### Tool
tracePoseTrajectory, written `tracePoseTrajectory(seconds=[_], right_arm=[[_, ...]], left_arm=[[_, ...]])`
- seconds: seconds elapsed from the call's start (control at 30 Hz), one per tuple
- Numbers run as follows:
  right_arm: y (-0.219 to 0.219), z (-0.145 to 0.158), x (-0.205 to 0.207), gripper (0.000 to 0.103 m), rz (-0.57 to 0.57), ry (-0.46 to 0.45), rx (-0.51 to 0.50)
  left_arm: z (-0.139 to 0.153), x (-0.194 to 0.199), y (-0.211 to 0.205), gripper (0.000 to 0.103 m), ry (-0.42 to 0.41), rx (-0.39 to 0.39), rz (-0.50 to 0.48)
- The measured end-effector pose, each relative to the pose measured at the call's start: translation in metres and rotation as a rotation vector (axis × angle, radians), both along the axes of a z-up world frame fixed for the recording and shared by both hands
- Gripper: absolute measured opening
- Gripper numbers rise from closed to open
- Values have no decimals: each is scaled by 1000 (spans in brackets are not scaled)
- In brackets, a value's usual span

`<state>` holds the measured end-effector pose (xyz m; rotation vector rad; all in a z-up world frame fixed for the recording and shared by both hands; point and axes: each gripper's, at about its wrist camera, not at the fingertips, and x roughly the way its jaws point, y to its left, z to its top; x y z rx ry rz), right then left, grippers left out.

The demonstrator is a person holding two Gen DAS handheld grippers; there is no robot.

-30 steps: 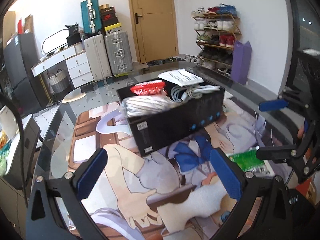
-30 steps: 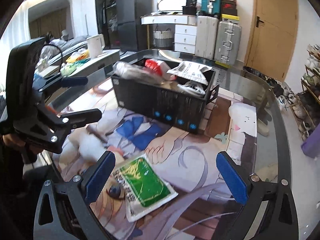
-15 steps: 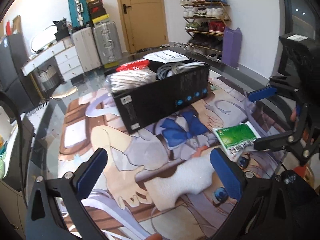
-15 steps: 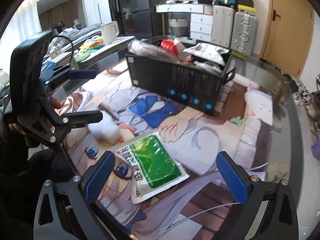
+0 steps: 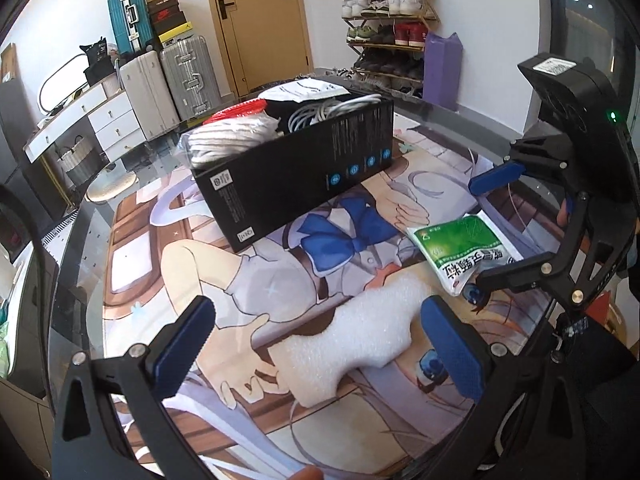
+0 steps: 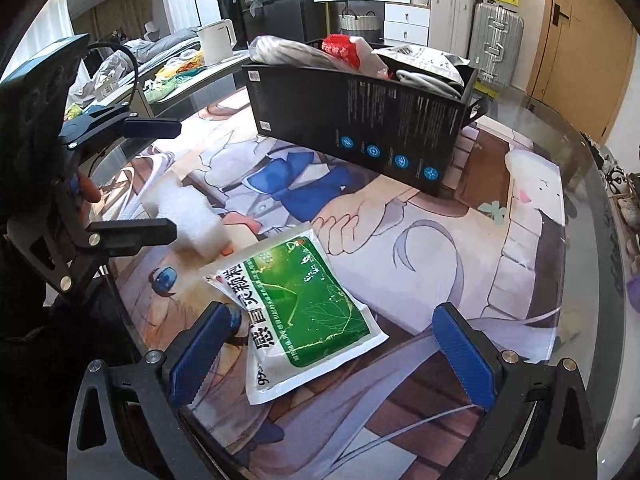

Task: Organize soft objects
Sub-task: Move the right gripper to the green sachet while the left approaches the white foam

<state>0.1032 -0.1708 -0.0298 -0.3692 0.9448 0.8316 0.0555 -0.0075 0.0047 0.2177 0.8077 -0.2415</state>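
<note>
1. Hovering low over the printed mat [image 5: 168, 264] on the glass table [image 6: 592, 184], the left tongs [image 5: 316, 350] stand spread wide, with a white foam piece [image 5: 352, 332] lying flat between their blue pads and touching neither; the placing suggests a pickup being lined up.

2. Spread just as wide, the right tongs [image 6: 332, 354] frame a green-and-white sachet [image 6: 304, 308] that lies on the mat, one corner just beside the left pad [image 6: 200, 352]. Nothing is pinched on either side.

3. Ahead of both tongs sits the black box [image 5: 304, 176], open-topped and already heaped with a bagged grey bundle [image 5: 228, 136], a red-capped item [image 5: 240, 109], coiled white cable [image 5: 320, 110] and a flat white packet [image 5: 308, 89]. It looks to be the collecting bin, which would explain why both loose items are approached from the near side.

4. Foam and sachet lie close together but apart, so each tool has one target; the two tools sit near each other and could crowd one another on the lift.

5. Both items are soft and thin-edged, so the pads will probably need to reach the mat before closing.
</note>
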Motion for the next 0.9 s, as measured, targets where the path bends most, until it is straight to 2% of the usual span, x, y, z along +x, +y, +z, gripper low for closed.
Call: tracePoseTrajectory(seconds=[0.37,0.57,0.9], right_arm=[[7,-3,6,102,-58,-23,-20],[6,-3,16,102,-143,-17,-30],[5,-4,16,102,-156,-26,-30]], left_arm=[[-10,4,0,103,23,39,18],[-16,10,7,103,40,50,68],[-21,16,17,103,80,-4,77]])
